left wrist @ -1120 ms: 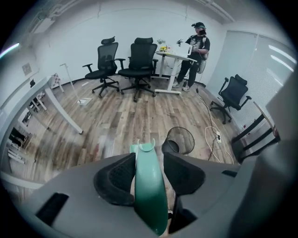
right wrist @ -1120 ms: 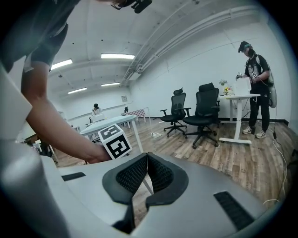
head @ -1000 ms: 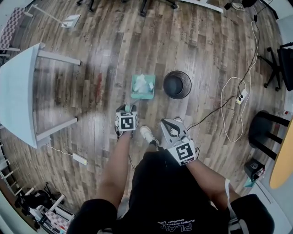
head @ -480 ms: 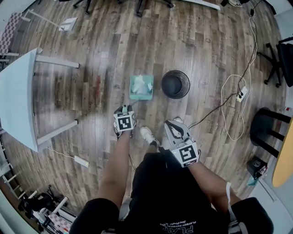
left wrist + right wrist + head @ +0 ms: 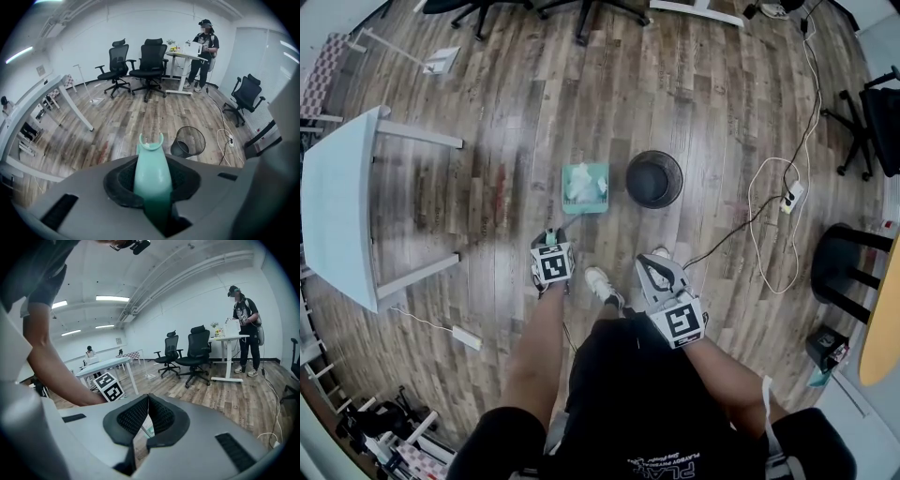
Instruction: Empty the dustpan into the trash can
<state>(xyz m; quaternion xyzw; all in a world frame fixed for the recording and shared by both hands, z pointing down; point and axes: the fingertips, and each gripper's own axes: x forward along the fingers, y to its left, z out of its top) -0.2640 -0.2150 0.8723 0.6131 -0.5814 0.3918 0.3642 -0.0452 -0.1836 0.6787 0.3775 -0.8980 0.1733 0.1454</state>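
A teal dustpan (image 5: pixel 585 184) lies on the wood floor with white crumpled paper in it, just left of the black mesh trash can (image 5: pixel 653 178). Its handle (image 5: pixel 152 171) runs back between the jaws of my left gripper (image 5: pixel 549 240). Those jaws have just been closing, and their pads now press on the handle. The left gripper (image 5: pixel 153 174) points steeply down, and the trash can (image 5: pixel 190 142) shows beyond the handle's tip. My right gripper (image 5: pixel 653 266) hangs near the person's right leg, apart from the dustpan. The right gripper (image 5: pixel 148 401) has its pads together and nothing in them.
A white table (image 5: pixel 337 187) stands at the left. A white cable and power strip (image 5: pixel 787 199) lie on the floor right of the can. Office chairs (image 5: pixel 150 61) and a person at a standing desk (image 5: pixel 204 42) are farther off. The person's shoe (image 5: pixel 602 279) is between the grippers.
The left gripper has stayed at the end of the dustpan's handle. The right gripper has drifted slightly sideways. Dustpan and trash can have not moved on the floor.
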